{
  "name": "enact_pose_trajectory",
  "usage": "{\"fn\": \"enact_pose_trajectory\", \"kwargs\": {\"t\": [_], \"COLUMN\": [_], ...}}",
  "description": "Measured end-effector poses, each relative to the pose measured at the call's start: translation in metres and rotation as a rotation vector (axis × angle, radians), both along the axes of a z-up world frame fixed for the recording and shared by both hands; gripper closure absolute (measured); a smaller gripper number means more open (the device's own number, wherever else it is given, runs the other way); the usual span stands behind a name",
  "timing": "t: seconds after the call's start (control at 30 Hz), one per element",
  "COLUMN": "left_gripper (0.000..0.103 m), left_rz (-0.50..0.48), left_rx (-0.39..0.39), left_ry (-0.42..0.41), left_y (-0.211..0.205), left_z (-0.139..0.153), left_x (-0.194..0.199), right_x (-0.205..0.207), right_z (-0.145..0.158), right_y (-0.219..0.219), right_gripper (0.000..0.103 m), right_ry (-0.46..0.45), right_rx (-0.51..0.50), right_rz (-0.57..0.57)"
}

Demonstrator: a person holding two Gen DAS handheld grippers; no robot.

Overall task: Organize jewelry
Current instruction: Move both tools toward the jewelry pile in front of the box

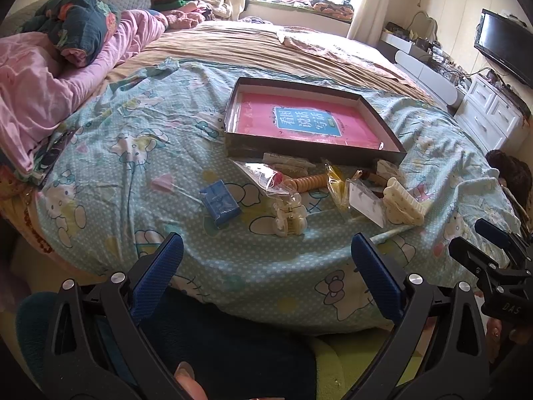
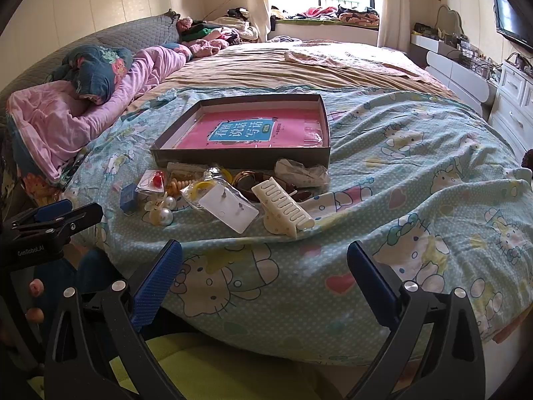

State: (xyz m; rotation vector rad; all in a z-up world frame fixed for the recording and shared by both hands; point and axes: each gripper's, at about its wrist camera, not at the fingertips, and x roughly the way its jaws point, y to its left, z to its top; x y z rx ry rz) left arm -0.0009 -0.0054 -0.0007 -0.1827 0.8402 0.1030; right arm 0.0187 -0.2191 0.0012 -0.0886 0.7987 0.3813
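Observation:
A shallow dark box (image 1: 313,153) (image 2: 240,158) with a pink book inside lies on the bed. In front of it sits a loose pile: a small blue box (image 1: 220,204) (image 2: 128,198), a pearl hair claw (image 1: 289,219) (image 2: 161,211), a cream hair claw (image 1: 403,201) (image 2: 283,206), an earring card in a clear bag (image 1: 366,201) (image 2: 228,208), a ribbed orange bangle (image 1: 308,181) and other bagged pieces. My left gripper (image 1: 266,250) is open and empty, short of the pile. My right gripper (image 2: 265,256) is open and empty, near the bed edge.
The Hello Kitty sheet (image 2: 416,173) covers the near bed. Pink bedding and a dark floral pillow (image 1: 83,30) lie at the left. White drawers (image 1: 489,113) and a TV (image 1: 503,46) stand at the right. The right gripper shows at the left view's right edge (image 1: 483,260).

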Motion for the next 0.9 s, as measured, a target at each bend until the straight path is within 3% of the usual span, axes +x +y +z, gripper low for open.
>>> {"fn": "enact_pose_trajectory", "kwargs": {"t": [0.9], "left_gripper": [0.009], "left_rz": [-0.001], "left_rx": [0.008], "left_ry": [-0.003], "left_y": [0.0003], "left_z": [0.005], "left_x": [-0.0005], "right_x": [-0.0013], "right_z": [0.0028], "right_y": [0.0049], "right_gripper": [0.004], "right_ry": [-0.006], "right_rx": [-0.001], "right_rz": [0.009]}}
